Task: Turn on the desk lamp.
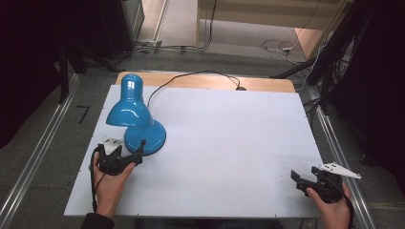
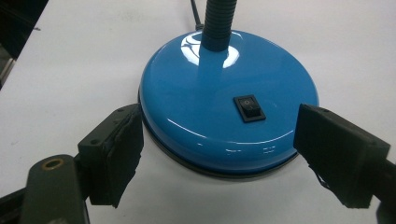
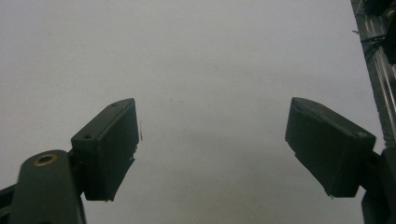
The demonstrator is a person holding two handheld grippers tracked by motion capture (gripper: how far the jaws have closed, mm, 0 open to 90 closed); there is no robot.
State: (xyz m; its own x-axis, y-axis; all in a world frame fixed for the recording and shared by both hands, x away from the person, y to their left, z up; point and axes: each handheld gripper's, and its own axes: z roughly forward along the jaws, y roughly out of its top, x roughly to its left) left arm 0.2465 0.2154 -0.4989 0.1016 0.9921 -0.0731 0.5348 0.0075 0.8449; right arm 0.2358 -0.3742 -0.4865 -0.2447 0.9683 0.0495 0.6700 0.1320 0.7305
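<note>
step: approaching lamp base (image 2: pixel 224 102) on the tabletop (image 1: pixel 229 143), near-left part | left gripper (image 2: pixel 219 154): jaws wide, straddling base rim, holding nothing | right gripper (image 3: pixel 210 144): jaws wide, empty, idle well apart | next, likely: reach the rocker switch (image 2: pixel 249 108)

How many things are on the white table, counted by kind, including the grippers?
Blue desk lamp: 1
Black grippers: 2, the left gripper and the right gripper
Total: 3
</note>
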